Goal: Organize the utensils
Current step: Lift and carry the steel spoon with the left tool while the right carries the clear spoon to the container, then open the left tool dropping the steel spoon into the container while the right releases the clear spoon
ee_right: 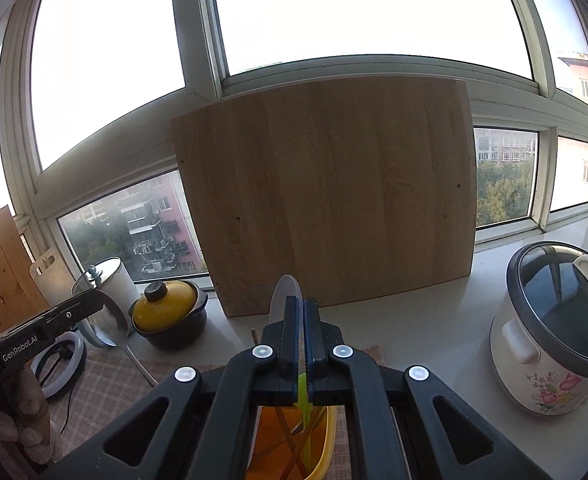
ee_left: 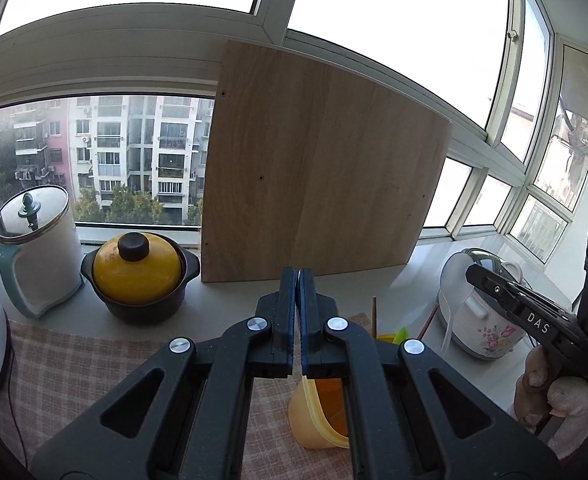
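My left gripper is shut and holds nothing in its own view; in the right wrist view its fingers seem to clamp a metal ladle. My right gripper is shut on a white spoon with its bowl sticking up above the fingers. Below both grippers stands a yellow utensil holder, also in the left wrist view, with wooden chopsticks and a green utensil inside.
A wooden board leans against the window. A yellow-lidded black pot and a white jug with a glass lid stand at the left. A flowered rice cooker stands at the right. A checked cloth covers the counter.
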The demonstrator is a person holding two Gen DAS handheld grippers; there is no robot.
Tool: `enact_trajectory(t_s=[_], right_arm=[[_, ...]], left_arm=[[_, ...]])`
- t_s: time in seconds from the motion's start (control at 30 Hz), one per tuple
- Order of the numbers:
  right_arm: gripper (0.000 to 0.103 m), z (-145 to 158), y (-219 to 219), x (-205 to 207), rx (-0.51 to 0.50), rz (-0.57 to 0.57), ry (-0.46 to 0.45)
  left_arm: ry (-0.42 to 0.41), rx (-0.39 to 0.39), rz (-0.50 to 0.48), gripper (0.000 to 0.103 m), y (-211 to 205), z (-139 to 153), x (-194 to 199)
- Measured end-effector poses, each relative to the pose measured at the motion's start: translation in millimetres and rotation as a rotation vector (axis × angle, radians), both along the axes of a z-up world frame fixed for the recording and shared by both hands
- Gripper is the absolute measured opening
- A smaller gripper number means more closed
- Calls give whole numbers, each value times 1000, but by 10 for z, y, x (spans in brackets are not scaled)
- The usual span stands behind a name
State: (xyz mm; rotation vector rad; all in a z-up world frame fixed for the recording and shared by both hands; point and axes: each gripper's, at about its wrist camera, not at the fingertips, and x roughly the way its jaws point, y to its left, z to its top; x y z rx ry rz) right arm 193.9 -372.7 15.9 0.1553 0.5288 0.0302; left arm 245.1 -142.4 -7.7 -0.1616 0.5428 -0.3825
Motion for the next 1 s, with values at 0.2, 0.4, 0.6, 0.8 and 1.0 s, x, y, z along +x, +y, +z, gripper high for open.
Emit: enact_trajectory(t_s=[0.2,0.4,0.6,0.8,1.0], right_arm=[[0,-167,113,144,-45,-11,6],[0,-322,209,144,-83,13,18],[0,-426,180,94,-59,21,44],[0,-500,160,1,-25,38,72],[0,-557,127,-98,-8,45,97]], left_arm=[[23,26,-17,0,-84,-125,41],[33,53,-47,0,-182,-217,-20],[32,72,-77,0,-270,-258,-120],[35,77,-100,0,-317,-305,-216],[65,67,-109,0,-311,-386,-241]])
